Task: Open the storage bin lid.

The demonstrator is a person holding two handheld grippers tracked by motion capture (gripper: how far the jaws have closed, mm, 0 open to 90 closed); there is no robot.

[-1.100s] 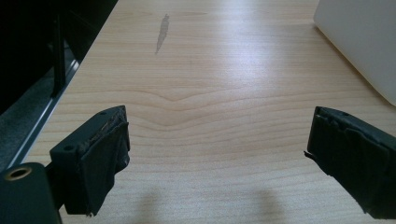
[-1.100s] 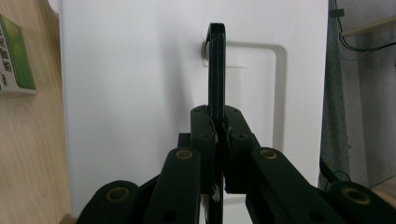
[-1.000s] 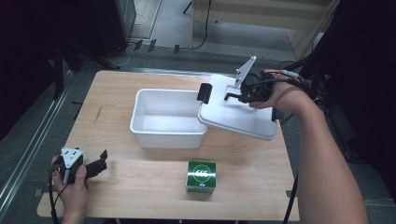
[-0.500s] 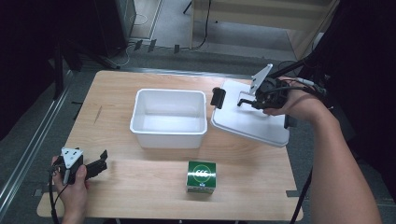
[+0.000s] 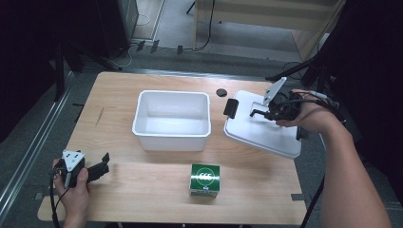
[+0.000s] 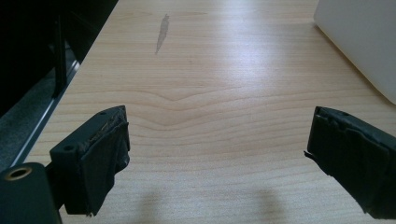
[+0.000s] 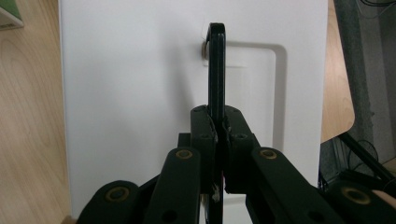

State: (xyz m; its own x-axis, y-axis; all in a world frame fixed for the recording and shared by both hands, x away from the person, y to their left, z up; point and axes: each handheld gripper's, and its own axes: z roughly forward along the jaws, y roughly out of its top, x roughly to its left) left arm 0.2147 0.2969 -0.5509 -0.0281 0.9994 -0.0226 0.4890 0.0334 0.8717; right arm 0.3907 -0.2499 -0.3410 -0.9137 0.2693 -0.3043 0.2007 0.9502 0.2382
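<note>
Pinching the thin black handle (image 7: pixel 216 65) of the white lid (image 5: pixel 261 128), the right gripper (image 5: pixel 259 113) has its jaws pressed tight on that upright bar, as the right gripper view shows from straight behind. The lid hangs tilted over the right end of the wooden table (image 5: pixel 142 199), its near edge low toward the tabletop and part of it reaching past the table's right edge. A black clip (image 5: pixel 231 108) sits on the lid's left rim, facing the tub.

Just left of the lid, apart from it, stands the white tub (image 5: pixel 172 137), open at the top; its inside shows bare white walls and floor, with nothing in it. In front of the tub, nearer the person, a green box (image 5: pixel 205 179) with a white round mark on top rests on the table. A small dark disc (image 5: pixel 221 92) lies on the table behind the gap between tub and lid.

At the near left corner, the left gripper (image 6: pixel 219 154) rests low over bare wood, jaws spread wide with nothing between them; a corner of the tub (image 6: pixel 359 42) shows at the upper right of its view.
</note>
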